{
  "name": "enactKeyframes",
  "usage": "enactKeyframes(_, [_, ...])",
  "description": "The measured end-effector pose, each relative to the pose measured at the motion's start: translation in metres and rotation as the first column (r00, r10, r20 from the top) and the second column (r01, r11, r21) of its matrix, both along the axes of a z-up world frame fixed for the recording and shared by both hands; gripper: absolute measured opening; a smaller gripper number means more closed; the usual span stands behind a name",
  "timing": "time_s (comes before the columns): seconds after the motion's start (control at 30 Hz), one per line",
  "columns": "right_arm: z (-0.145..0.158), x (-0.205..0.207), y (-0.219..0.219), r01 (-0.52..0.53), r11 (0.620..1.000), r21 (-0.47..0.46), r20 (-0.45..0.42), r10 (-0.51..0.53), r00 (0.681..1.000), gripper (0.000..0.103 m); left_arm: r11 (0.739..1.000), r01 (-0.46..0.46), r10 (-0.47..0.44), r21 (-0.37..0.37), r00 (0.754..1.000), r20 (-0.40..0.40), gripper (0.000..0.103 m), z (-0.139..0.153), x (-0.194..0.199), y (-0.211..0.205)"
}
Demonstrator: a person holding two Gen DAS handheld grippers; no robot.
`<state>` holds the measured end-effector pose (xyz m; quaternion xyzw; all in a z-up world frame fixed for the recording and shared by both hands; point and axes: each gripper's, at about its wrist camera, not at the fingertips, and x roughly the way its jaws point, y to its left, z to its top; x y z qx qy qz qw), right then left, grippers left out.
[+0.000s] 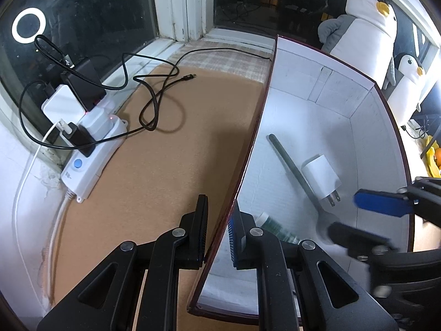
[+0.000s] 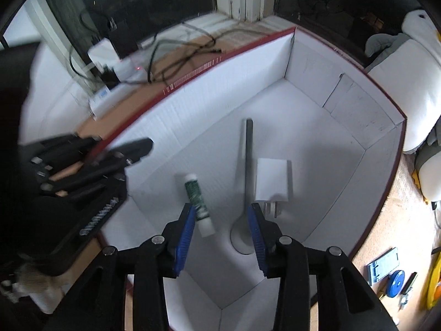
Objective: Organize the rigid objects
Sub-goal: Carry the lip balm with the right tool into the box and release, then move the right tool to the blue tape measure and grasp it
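Brown felt covers the counter (image 1: 154,165) by a dark window. Left gripper (image 1: 217,230) clamps the box (image 1: 256,127) wall. Right gripper (image 2: 220,220) hangs apart above a spoon (image 2: 246,171), tube (image 2: 197,201) and charger (image 2: 271,179).

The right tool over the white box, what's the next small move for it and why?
Probably lift the right tool straight up out of the box. Its jaws stand open with nothing between the pads, and the tube, spoon and charger already lie on the floor, while the left tool clamps the wall.
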<state>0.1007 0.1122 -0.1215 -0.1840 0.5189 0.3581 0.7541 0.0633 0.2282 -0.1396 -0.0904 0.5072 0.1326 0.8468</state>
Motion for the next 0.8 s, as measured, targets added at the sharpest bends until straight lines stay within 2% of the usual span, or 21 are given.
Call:
enactKeyframes(0.23, [0.033, 0.002, -0.041, 0.075, 0.988, 0.134, -0.001, -0.076, 0.997, 0.040, 1.000, -0.001, 0.001, 0.002, 1.000, -0.017, 0.012, 0.000, 0.004, -0.001])
enactKeyframes(0.43, [0.051, 0.007, -0.092, 0.160, 0.967, 0.198, 0.008, -0.165, 0.986, 0.041, 1.000, 0.003, -0.002, 0.013, 0.999, -0.033, 0.012, 0.001, 0.006, -0.003])
enactKeyframes(0.63, [0.054, 0.022, -0.168, 0.306, 0.925, 0.225, 0.004, -0.314, 0.949, 0.044, 1.000, 0.001, 0.000, 0.022, 0.999, -0.047, 0.013, 0.002, 0.007, -0.005])
enactKeyframes(0.8, [0.041, 0.038, -0.225, 0.419, 0.888, 0.192, 0.005, -0.427, 0.904, 0.045, 0.999, -0.002, 0.004, 0.032, 0.998, -0.060, 0.013, 0.003, 0.008, -0.007])
